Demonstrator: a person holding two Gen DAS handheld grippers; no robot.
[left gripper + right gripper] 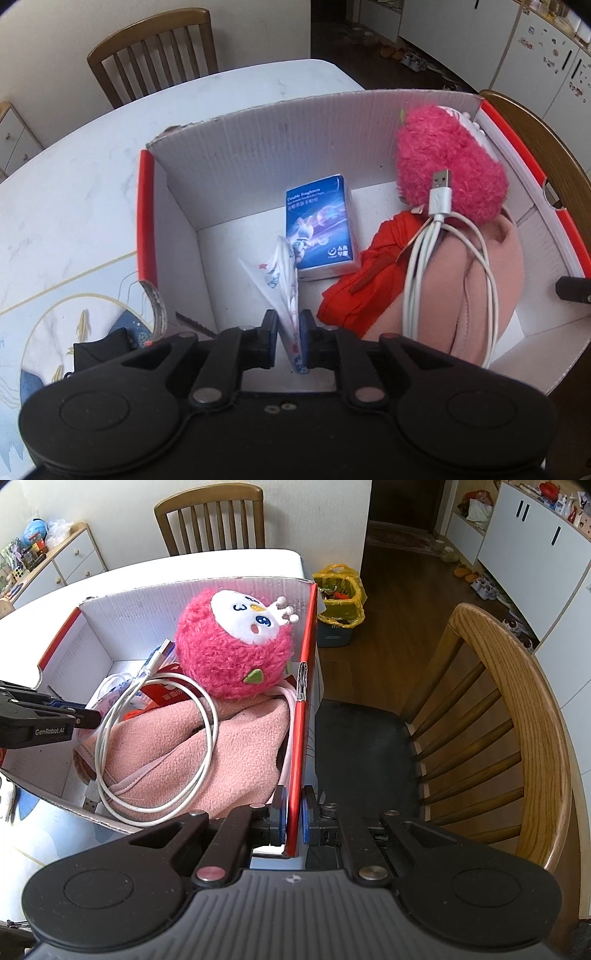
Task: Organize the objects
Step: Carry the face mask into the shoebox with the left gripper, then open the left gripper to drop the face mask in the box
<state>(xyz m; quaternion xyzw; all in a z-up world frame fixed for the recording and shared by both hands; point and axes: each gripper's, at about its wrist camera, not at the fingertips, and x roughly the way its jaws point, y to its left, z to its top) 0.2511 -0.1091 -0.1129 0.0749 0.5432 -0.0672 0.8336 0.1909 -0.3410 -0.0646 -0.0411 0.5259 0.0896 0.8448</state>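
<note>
White marble-look table [74, 192] is filling the left wrist view, with a wooden chair [155, 48] standing behind it and a cardboard box [236, 147] with red edges sitting on it. We are holding the left gripper [290, 332] over the box, and a thin printed plastic packet [279, 280] is standing between its blue pads; whether the pads are still pressing it, we cannot tell. Inside the box a blue tissue pack [319, 229] is lying on the floor, just beside a red cloth [369, 280]. A pink fleece [461, 295] is lying to the right with a white USB cable [443, 236] coiled on it, and a pink plush toy [443, 166] is sitting behind.

Wooden floor is showing in the right wrist view, with another chair [517, 720] and a yellow-lined bin [340, 602] near the table. Our right gripper [293, 816] is closed narrow on the box's red side wall [301, 738] — the pads are pinching it from both sides. The left gripper [85, 716] is reaching in at the left edge.
</note>
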